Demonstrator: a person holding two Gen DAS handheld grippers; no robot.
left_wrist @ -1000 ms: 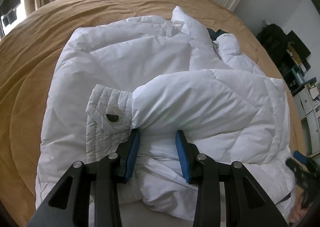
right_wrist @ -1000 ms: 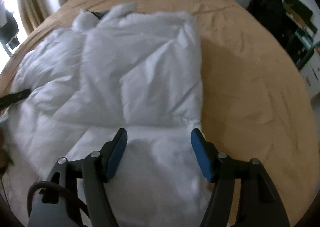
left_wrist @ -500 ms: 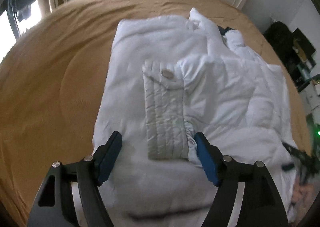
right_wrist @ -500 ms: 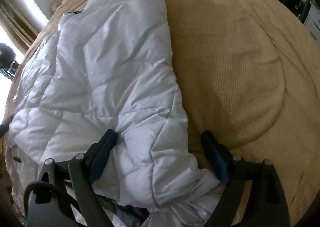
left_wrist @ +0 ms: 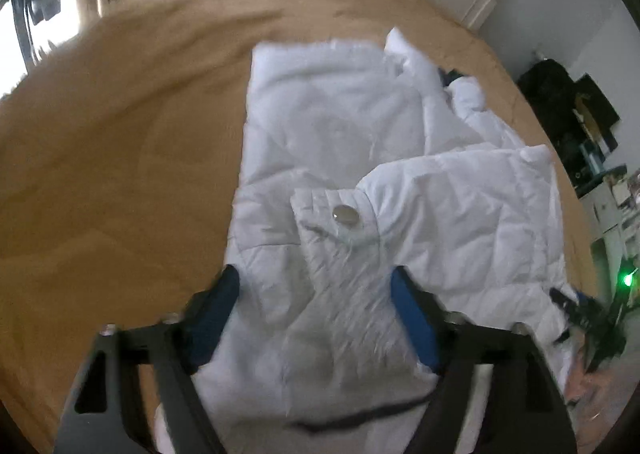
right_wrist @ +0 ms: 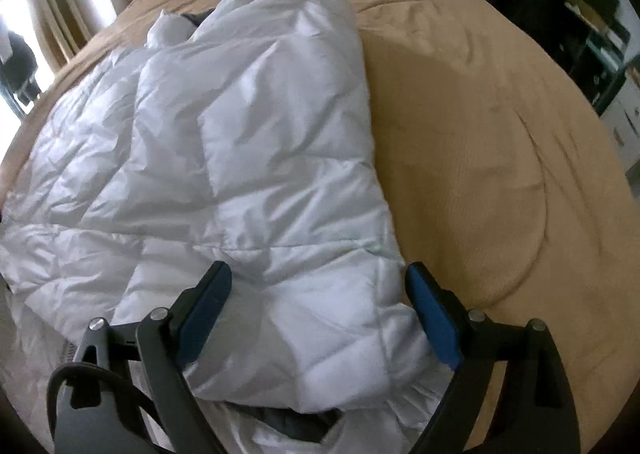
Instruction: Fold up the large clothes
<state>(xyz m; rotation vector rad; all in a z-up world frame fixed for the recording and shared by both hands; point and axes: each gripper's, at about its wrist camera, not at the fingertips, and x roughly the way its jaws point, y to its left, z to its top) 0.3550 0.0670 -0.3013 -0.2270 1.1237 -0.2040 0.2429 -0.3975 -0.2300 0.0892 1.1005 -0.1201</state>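
On bed: white jacket, L tongs & R tongs wide apart.

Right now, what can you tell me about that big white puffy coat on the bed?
The white puffy coat looks quilted and shiny, like a down jacket. It lies partly folded on the tan bedspread, one side flap laid over its middle. A ribbed white cuff with a silver snap button rests on top. Dark lining peeks out at the collar and the near hem. The open left claw and the open right claw each straddle the fabric without pinching it.
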